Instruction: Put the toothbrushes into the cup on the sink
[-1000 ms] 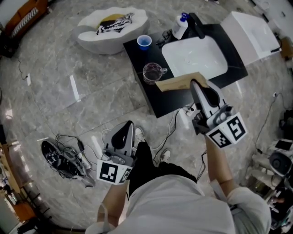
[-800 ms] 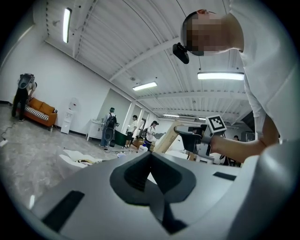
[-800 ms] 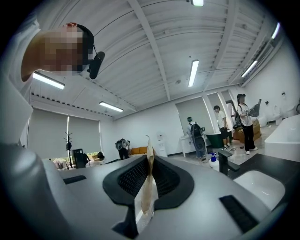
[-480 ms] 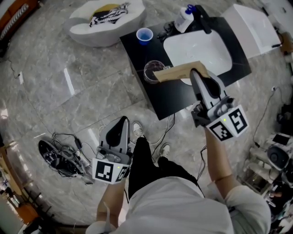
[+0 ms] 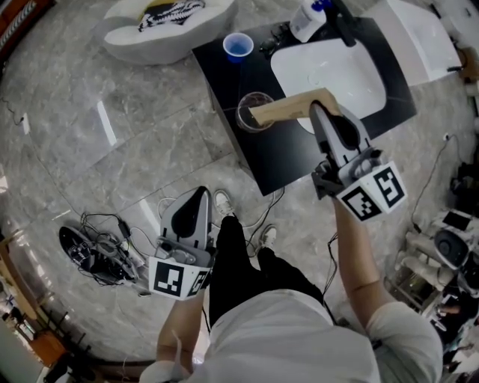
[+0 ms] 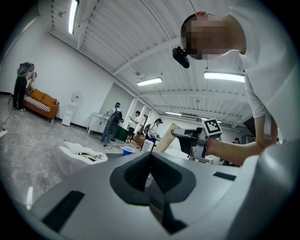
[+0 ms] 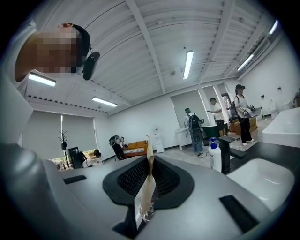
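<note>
My right gripper [image 5: 317, 112] is shut on a flat tan toothbrush pack [image 5: 288, 110]. The pack reaches left, and its far end lies over the rim of the clear glass cup [image 5: 253, 112] on the black counter [image 5: 284, 161]. In the right gripper view the pack [image 7: 146, 190] shows edge-on, clamped between the pads of the right gripper [image 7: 149, 161]. My left gripper [image 5: 200, 196] hangs low over the floor, short of the counter, with its jaws together and nothing in them. The left gripper view shows that gripper [image 6: 151, 157] shut, with the right gripper [image 6: 180, 136] ahead of it.
A white sink basin [image 5: 329, 71] sits in the counter, with a black faucet [image 5: 346, 21] and a soap bottle [image 5: 308, 18] behind it. A blue cup [image 5: 237, 46] stands at the counter's far left corner. Cables and a black shoe [image 5: 93, 254] lie on the floor at left. People stand far off.
Both grippers have sunk and moved toward the counter. The pack's far end, which lay beside the glass cup, now lies over its rim.
</note>
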Demonstrator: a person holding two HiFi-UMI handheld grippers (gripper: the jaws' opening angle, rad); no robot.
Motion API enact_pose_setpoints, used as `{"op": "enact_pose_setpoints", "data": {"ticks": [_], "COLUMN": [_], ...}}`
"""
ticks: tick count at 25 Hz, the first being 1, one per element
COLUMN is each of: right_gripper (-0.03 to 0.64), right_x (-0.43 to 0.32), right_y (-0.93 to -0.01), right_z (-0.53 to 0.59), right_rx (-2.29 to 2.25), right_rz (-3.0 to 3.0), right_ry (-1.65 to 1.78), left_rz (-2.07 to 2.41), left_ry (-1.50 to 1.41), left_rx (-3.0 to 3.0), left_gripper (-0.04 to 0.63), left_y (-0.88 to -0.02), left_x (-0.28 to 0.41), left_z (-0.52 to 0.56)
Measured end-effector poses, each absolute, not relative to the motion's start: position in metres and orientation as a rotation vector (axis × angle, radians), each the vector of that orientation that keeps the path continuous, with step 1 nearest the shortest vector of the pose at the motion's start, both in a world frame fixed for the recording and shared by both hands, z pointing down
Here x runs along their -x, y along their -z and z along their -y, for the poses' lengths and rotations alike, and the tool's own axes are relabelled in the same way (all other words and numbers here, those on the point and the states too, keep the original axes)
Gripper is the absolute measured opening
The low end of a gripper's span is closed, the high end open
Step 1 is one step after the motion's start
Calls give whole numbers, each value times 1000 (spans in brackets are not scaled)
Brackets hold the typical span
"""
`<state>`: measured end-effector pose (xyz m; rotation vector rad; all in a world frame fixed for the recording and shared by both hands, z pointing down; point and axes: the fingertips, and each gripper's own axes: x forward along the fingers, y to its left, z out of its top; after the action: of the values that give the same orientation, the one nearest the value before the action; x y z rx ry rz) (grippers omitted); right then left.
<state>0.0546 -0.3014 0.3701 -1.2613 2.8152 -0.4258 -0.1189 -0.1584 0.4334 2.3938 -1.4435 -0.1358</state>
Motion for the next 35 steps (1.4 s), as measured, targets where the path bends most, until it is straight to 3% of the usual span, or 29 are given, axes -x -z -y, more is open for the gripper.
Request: {"op": "enact_pose_setpoints", "data": {"ticks": [35], "right_gripper": [57], "right_x": [-58], "right_y": [-470], "right_z": [331], "right_rx": [1361], "right_rz": [-2637], "right_ry": [711], "left_rz": [1336], "left_ry": [43], "left_rx": [-2348], "left_gripper": [3], "left_y": [-491], "left_x": [111], "left_z": [179]}}
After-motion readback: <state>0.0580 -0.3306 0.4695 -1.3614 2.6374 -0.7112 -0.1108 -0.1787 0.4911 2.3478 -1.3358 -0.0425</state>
